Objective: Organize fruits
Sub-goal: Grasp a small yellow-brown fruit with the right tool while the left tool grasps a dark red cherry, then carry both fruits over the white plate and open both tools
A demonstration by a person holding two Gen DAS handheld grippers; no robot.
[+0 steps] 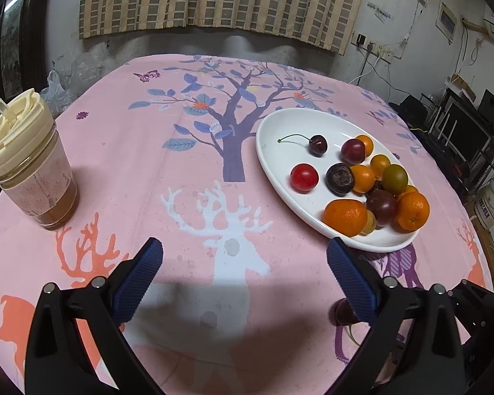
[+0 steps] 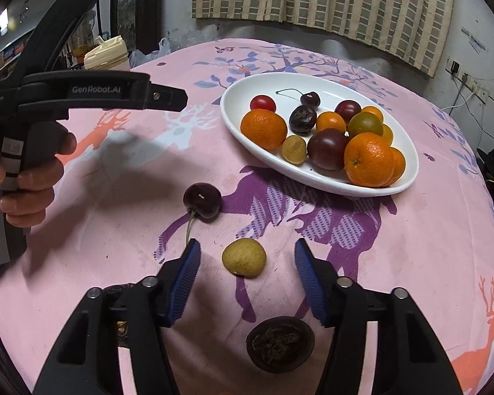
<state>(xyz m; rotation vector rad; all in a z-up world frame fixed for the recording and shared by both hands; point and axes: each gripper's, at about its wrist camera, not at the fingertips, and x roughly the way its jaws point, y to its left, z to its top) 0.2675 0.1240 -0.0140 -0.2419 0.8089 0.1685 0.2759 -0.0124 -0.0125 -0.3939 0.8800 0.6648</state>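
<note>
A white oval plate (image 1: pixel 273 151) (image 2: pixel 233 115) holds several fruits: oranges (image 2: pixel 263 128), small tomatoes, plums and a stemmed cherry (image 1: pixel 317 144). On the cloth lie a dark cherry (image 2: pixel 202 200), a yellow-green longan (image 2: pixel 243 257) and a dark brown round fruit (image 2: pixel 280 342). My right gripper (image 2: pixel 247 263) is open, its blue pads on either side of the longan. My left gripper (image 1: pixel 243 256) is open and empty over the cloth, left of the plate; the cherry (image 1: pixel 344 312) shows partly behind its right finger. The left gripper's body (image 2: pixel 82 95) shows in the right wrist view.
A lidded cup of brown drink (image 1: pixel 29 164) stands at the table's left. The round table wears a pink cloth with deer and tree prints (image 1: pixel 181 164). A wall with a curtain is behind; electronics and cables stand at the right (image 1: pixel 461 131).
</note>
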